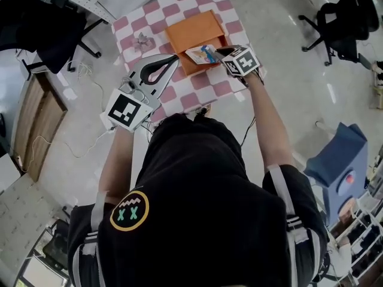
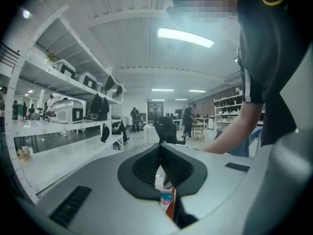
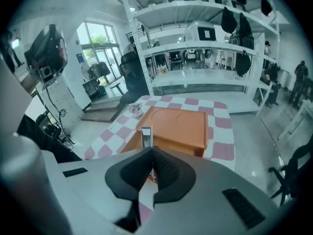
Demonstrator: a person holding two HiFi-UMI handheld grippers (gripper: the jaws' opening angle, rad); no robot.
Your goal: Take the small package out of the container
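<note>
Bright ceiling light (image 2: 186,37), fisheye-warped edges; soft blur

The left forearm (image 1: 116,160) and right forearm (image 1: 263,118) both reach forward toward the near edge of the bench (image 1: 128,26). The left gripper (image 1: 175,57) angles rightward, jaws pressed together and empty; the right gripper (image 1: 220,51) has its jaws clamped on the small package (image 1: 202,54).

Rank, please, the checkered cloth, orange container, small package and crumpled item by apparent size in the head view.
1. checkered cloth
2. orange container
3. small package
4. crumpled item, only slightly smaller; the package may be nearer the camera, so unsure.
</note>
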